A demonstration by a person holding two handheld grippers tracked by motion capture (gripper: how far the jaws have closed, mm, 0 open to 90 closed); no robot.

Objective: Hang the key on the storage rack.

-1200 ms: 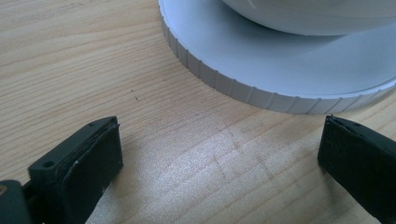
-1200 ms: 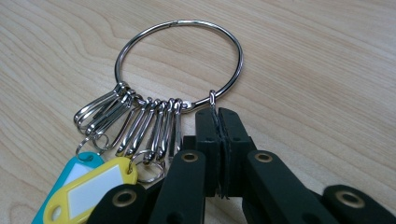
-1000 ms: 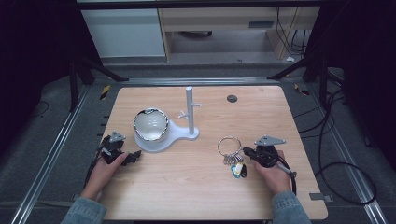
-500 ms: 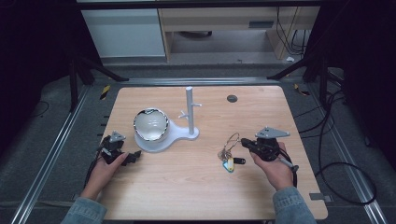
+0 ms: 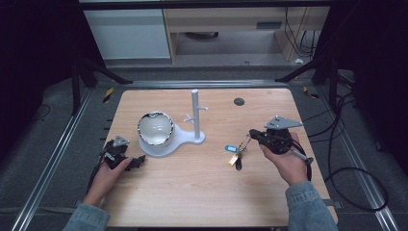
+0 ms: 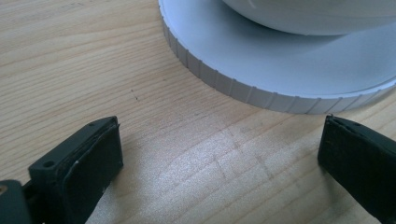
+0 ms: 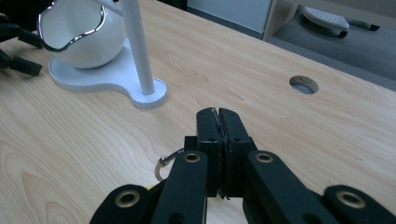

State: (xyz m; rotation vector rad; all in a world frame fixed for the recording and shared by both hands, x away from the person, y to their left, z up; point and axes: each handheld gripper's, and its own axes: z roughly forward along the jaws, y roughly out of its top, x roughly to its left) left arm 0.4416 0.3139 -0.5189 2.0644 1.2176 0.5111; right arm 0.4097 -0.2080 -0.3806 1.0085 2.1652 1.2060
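Right gripper (image 5: 252, 133), centre right of the high view, clamps the key ring (image 5: 244, 143) aloft; left gripper (image 5: 139, 159) gapes idle. Next: carry it to the stand's peg (image 5: 203, 108).

a: what's the room like?
b: dark all round. a light wood table (image 5: 192, 192) sits in the middle w/ a round hole (image 5: 239, 101) near the far edge.
a: and the floor?
b: grey floor (image 5: 43, 144), w/ metal rails (image 5: 57, 159) along both sides of the table. black cables (image 5: 356, 173) lie at the right.
a: anything behind?
b: a white cabinet (image 5: 130, 36) and a wood shelf (image 5: 226, 24) next to it.
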